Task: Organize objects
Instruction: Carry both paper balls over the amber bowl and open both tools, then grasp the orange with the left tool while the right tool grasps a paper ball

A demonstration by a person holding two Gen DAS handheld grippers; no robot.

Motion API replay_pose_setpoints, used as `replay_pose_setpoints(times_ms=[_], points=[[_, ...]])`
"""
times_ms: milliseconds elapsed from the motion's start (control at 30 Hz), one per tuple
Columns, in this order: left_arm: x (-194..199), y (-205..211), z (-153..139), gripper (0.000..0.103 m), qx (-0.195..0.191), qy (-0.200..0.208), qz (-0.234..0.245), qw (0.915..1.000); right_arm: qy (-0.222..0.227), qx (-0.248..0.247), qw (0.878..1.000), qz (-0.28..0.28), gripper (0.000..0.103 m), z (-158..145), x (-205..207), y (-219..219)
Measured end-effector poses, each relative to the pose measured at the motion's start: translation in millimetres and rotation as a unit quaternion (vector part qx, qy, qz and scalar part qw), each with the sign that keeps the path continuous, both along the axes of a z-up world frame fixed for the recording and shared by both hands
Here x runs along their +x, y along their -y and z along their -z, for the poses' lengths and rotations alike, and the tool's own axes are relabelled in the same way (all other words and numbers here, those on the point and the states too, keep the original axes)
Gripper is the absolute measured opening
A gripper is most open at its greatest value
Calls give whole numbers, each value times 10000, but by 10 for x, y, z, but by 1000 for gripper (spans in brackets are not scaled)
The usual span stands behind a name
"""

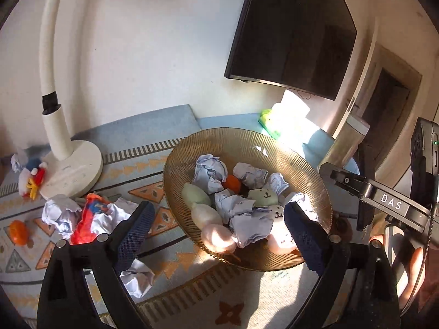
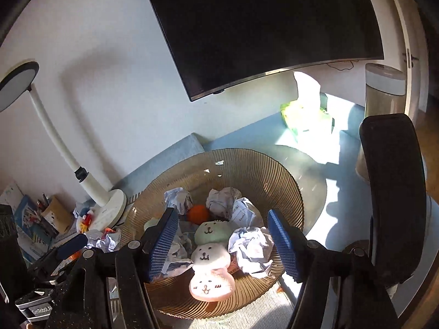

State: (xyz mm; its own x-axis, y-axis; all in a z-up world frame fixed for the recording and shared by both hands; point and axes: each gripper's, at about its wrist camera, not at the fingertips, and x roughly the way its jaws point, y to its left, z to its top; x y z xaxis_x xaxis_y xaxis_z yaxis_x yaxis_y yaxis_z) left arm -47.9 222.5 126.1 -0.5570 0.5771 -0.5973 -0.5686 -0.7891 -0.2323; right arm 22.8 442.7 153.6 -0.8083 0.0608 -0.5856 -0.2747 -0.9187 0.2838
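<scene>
Two handheld grippers hover over a ribbed amber glass bowl [image 1: 315,181] that sits on a patterned pale-blue mat near the middle of the tabletop. The bowl already holds crumpled balls of pale-blue paper [image 1: 248,226], a small orange ball [image 1: 232,182], and a skewer of soft plush dumplings in green, white and pink with drawn faces [image 2: 210,257].

The left gripper [image 1: 216,233] stands with its dark-padded jaws spread wide and nothing between them; the bowl's near-left rim shows in the gap. The right gripper [image 2: 222,244] has its blue-padded jaws roughly half open, also empty, poised above the plush faces and a paper ball.

More things wait outside the bowl, toward the left edge of the mat: loose crumpled paper [image 1: 59,211], a red-and-blue plush toy [image 1: 87,219], a small orange fruit-like ball [image 1: 18,232], and one paper ball [image 1: 138,277] close to the near edge, under the left gripper. A white gooseneck desk lamp [image 1: 70,170] stands behind them.

The step in hand looks like going back for the next stray item. The paper ball under the left gripper seems the easiest pick: come down from above with the jaws wide, squeeze gently since the paper crushes, and lift clear of the bowl's rim before letting go.
</scene>
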Motion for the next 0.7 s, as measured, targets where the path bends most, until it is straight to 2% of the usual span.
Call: replay_pose_setpoints(times_ms=[167,333,433,533,700], points=[[251,816,-176,95,-22,-302,-795,9964,-127,31,9967,-803,66,-94,70,639],[477,1631,-170,102,-178,-510,-1780,9825,-125,189,9866,-1615,66,8,86,1377],[492,1995,23,102,-302,-407,-2139,9755,-66,279,9798,-1980,66,202,61,1728],[402,2222,358,101,-534,-154,-2494,9668,49,323,9745,-2221,66,503,0,1960],[294,2395,794,101,-631,220,-2780,9582,478,218,9713,-2321,66,927,-157,2062]])
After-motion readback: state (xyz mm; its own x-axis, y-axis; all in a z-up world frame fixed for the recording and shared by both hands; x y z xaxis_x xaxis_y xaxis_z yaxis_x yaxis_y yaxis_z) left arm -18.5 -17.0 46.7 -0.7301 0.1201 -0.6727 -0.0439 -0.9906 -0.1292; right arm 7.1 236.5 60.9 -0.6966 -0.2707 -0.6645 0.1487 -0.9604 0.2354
